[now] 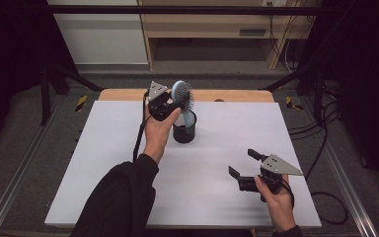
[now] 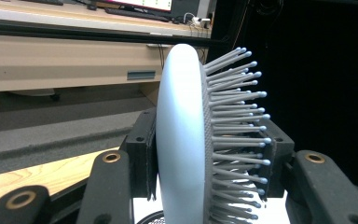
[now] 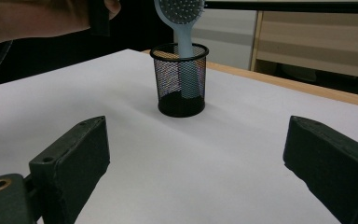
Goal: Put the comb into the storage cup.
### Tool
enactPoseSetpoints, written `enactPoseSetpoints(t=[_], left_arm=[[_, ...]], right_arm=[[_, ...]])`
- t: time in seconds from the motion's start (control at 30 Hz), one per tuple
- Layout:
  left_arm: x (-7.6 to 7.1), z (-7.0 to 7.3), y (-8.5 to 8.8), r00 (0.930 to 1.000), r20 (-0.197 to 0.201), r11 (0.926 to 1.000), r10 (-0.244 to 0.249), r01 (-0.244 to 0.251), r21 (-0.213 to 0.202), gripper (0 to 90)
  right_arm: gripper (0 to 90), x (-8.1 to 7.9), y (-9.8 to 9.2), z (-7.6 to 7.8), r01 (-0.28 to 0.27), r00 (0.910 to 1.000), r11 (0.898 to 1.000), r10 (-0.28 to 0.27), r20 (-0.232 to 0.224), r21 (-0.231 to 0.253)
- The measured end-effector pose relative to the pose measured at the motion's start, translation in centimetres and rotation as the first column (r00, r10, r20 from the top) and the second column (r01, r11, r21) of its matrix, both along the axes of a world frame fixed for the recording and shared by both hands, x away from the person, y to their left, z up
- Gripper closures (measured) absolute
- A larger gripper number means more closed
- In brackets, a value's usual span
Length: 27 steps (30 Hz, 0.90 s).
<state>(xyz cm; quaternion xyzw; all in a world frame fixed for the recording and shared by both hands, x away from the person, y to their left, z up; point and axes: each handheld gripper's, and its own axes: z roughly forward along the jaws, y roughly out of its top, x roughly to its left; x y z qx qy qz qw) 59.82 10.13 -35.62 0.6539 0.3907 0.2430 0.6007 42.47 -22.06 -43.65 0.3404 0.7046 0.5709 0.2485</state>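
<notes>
A light blue hairbrush (image 1: 181, 94) stands upright with its handle down inside a black mesh cup (image 1: 184, 132) at the back middle of the white sheet. My left gripper (image 1: 176, 102) is shut on the brush's head. In the left gripper view the pads press the smooth back and the bristle side of the hairbrush (image 2: 182, 140), with the left gripper (image 2: 208, 156) around it. My right gripper (image 1: 243, 162) rests open near the front right, nothing between its fingers. In the right gripper view the right gripper (image 3: 198, 149) faces the cup (image 3: 182, 84) and the brush (image 3: 179, 11) from a distance.
The white sheet (image 1: 128, 187) covers a wooden table whose back edge (image 1: 237, 95) shows behind the cup. Wooden shelving (image 1: 207, 29) stands beyond the table. Cables trail from both grippers. Dark frame bars flank the table at left and right.
</notes>
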Motion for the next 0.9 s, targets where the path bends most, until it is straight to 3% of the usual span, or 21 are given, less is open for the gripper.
enactPoseSetpoints(t=[0.9], left_arm=[[0.17, -0.93, -0.14, 0.9999, -0.013, 1.0, 0.002, -0.002, 0.004, 50.4]], right_arm=[[7.3, -0.02, -0.02, 0.03, -0.001, 1.0, 1.0, 0.001, 0.001, 0.001]])
